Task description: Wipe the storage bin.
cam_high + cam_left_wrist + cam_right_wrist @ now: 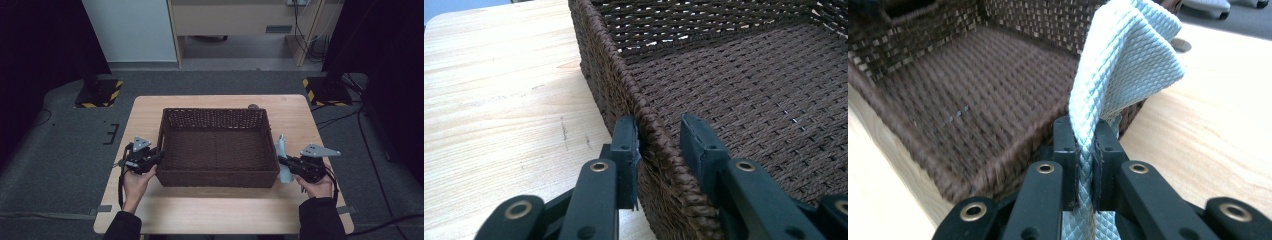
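A dark brown woven basket (215, 111) stands in the middle of the wooden table (210, 210). My left gripper (159, 156) is at the basket's left wall. In the left gripper view its jaws straddle the rim (599, 60), one pad outside and one inside, closed on the wall (659, 125). My right gripper (283, 160) sits just outside the basket's right front corner. It is shut on a folded light blue cloth (282, 147). In the right gripper view the quilted cloth (1128, 55) rises from between the pads (1084, 130) and flops to the right, beside the basket (948, 100).
A small round object (254, 106) lies on the table just behind the basket's far right corner. Two stands with yellow-and-black striped bases (99, 92) (327, 90) are on the floor beyond the table. Bare wood shows in front of the basket.
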A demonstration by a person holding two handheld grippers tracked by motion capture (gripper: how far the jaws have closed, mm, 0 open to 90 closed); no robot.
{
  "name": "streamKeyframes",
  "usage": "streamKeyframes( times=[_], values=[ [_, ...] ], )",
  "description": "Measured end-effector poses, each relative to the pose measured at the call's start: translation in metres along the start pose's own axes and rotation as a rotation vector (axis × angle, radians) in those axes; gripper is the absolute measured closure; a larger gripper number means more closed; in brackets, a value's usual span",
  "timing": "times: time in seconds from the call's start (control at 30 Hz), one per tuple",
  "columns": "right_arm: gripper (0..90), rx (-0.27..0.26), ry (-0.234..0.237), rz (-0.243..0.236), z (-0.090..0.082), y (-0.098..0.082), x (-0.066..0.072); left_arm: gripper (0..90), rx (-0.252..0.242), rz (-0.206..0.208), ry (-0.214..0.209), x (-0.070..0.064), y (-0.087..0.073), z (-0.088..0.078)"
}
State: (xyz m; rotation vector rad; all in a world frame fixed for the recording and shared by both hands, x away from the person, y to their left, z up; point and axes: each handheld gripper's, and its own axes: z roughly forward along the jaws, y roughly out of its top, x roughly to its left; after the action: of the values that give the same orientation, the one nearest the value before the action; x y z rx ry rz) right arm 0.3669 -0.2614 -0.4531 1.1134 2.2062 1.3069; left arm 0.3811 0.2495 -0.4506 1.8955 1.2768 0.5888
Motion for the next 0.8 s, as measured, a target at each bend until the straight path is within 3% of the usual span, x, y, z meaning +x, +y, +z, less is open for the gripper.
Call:
streamKeyframes(
  times=[0.03,0.07,0.13,0.17,0.23,0.27,0.3,0.33,0.4,0.47,0.53,0.57,0.7,0.8],
  values=[
    [84.5,0.0,0.0,0.0,0.0,0.0,0.0,68.8,0.0,0.0,0.0,0.0,0.0,0.0],
    [84.5,0.057,0.005,-0.01,0.007,-0.007,0.0,68.8,0.0,0.003,0.004,0.0,0.0,0.0],
    [84.5,0.077,0.004,-0.015,0.01,-0.009,-0.001,68.8,0.002,0.005,0.002,0.0,0.001,0.0],
    [84.5,0.132,0.009,0.0,0.017,-0.019,-0.003,68.8,0.002,0.005,0.003,0.0,0.001,0.0],
    [84.5,0.146,0.012,0.004,0.019,-0.022,-0.003,68.8,0.003,0.007,0.005,0.0,0.001,0.0],
    [84.5,0.198,0.016,0.017,0.025,-0.031,-0.003,68.8,0.005,0.009,0.007,-0.001,0.001,0.0],
    [84.5,0.198,0.016,0.017,0.025,-0.031,-0.003,68.8,0.005,0.009,0.007,-0.001,0.001,0.0],
    [84.5,0.242,0.02,0.018,0.03,-0.038,-0.002,68.9,0.007,0.012,0.007,0.0,0.001,0.0],
    [84.5,0.246,0.017,0.023,0.031,-0.039,-0.002,68.9,0.005,0.007,0.007,-0.001,0.001,0.0],
    [84.5,0.233,0.016,0.02,0.029,-0.038,-0.001,68.9,0.003,0.003,0.004,0.0,0.001,0.0],
    [84.4,0.16,0.015,0.015,0.017,-0.03,0.0,68.9,0.003,0.003,0.005,0.0,0.001,0.001],
    [84.4,0.16,0.015,0.015,0.017,-0.03,0.0,68.9,0.004,0.004,0.008,0.0,0.001,0.001],
    [84.5,-0.012,0.012,-0.002,-0.012,-0.011,0.006,68.9,0.005,0.005,0.008,0.002,0.003,0.002],
    [84.5,-0.002,0.024,-0.011,-0.012,-0.011,0.008,68.7,0.007,0.003,0.006,0.002,0.003,0.003]
  ],
)
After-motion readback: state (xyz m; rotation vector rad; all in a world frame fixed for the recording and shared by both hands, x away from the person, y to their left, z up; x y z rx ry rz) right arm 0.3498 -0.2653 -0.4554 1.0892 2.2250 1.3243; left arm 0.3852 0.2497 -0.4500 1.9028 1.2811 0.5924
